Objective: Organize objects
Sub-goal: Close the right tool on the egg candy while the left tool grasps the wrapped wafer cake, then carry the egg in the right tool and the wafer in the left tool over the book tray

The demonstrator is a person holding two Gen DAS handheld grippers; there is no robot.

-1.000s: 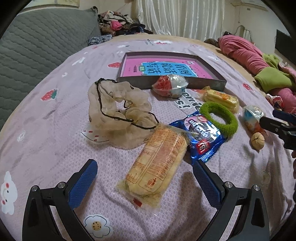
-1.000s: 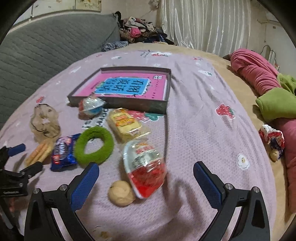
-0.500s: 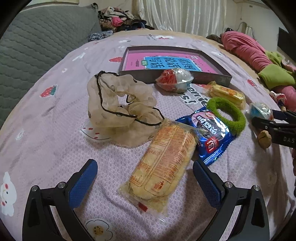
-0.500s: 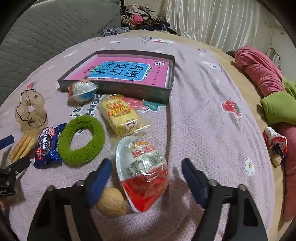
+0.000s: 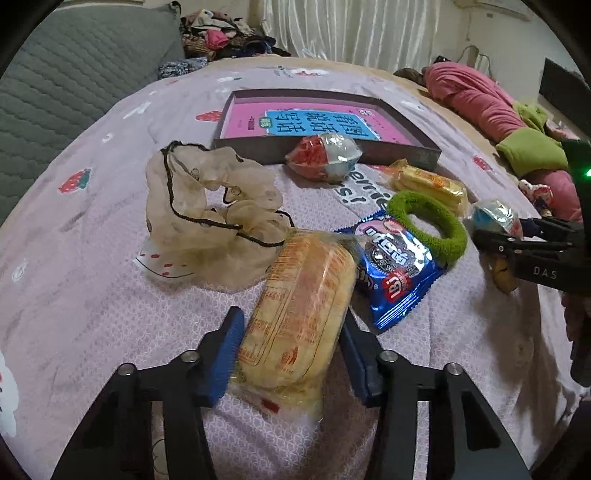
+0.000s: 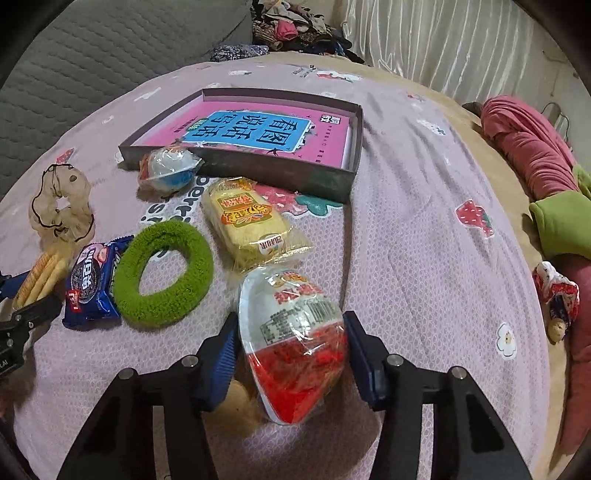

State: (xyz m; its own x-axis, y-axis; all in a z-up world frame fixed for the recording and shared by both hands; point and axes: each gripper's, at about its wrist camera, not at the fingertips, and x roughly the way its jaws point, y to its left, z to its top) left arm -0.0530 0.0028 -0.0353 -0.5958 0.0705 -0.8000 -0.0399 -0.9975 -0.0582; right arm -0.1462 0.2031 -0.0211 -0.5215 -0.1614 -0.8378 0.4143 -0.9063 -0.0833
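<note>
Blue-padded left claw (image 5: 290,354) clamps the cracker pack (image 5: 299,317); right claw (image 6: 290,360) clamps the egg-shaped snack (image 6: 295,343).

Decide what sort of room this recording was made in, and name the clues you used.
Probably a bedroom: everything lies on a bedspread printed with strawberries, against a padded grey headboard, with a curtain and a heap of clothes behind.

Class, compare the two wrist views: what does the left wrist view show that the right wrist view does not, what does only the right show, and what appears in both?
Only the left wrist view shows the left gripper closed around the cracker pack.

Only the right wrist view shows the right gripper closed around the red-and-white egg pack.

Both show the box, green hair ring, blue cookie packet and beige scrunchie.
</note>
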